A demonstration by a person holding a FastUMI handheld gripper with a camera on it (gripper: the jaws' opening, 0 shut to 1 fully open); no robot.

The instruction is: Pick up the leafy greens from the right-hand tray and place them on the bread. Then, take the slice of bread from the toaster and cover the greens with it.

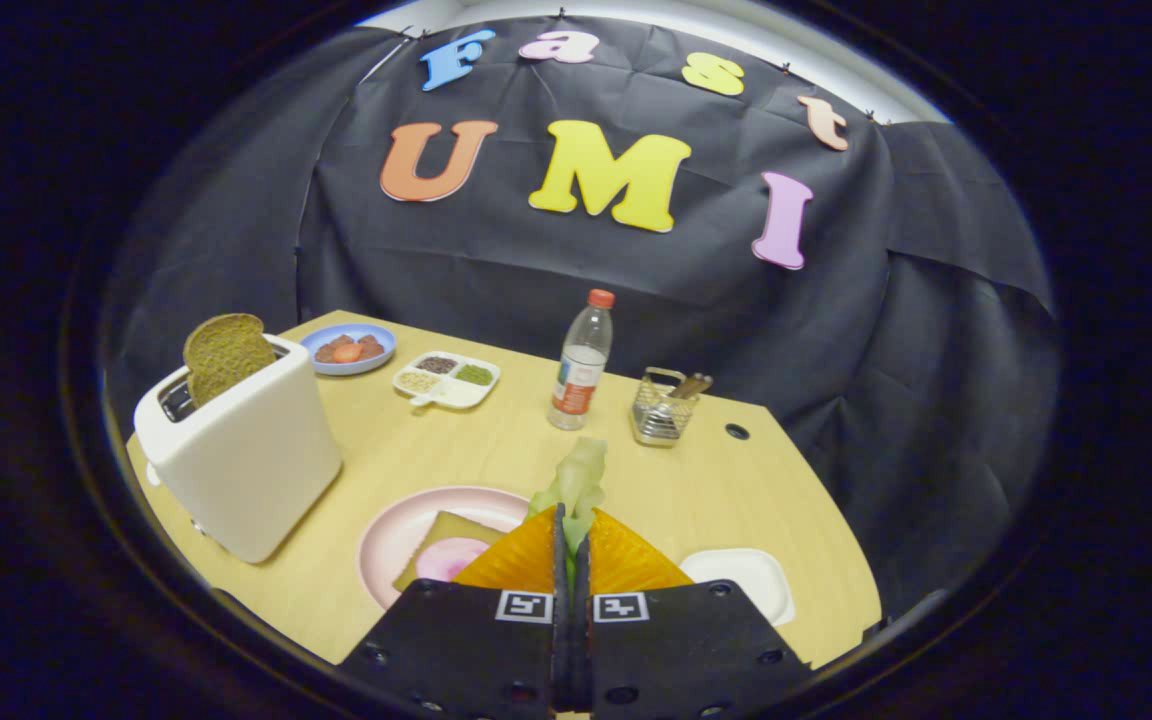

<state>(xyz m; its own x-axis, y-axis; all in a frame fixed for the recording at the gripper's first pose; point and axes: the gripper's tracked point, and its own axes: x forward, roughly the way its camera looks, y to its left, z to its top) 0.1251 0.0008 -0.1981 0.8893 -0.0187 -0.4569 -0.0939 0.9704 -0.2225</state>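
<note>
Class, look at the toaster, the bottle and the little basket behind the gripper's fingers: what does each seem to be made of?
Toaster: smooth matte cream shell, probably plastic. Bottle: clear plastic by its see-through wall, with a red cap. Basket: thin metal wire, a shiny open mesh. The gripper is shut on the leafy greens, which look like soft foam or plastic, though that is uncertain.

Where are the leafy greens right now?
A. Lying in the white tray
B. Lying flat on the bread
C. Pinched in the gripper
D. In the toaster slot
C: the gripper is closed on the leafy greens, which stick up past its fingertips, beside the pink plate.
</note>
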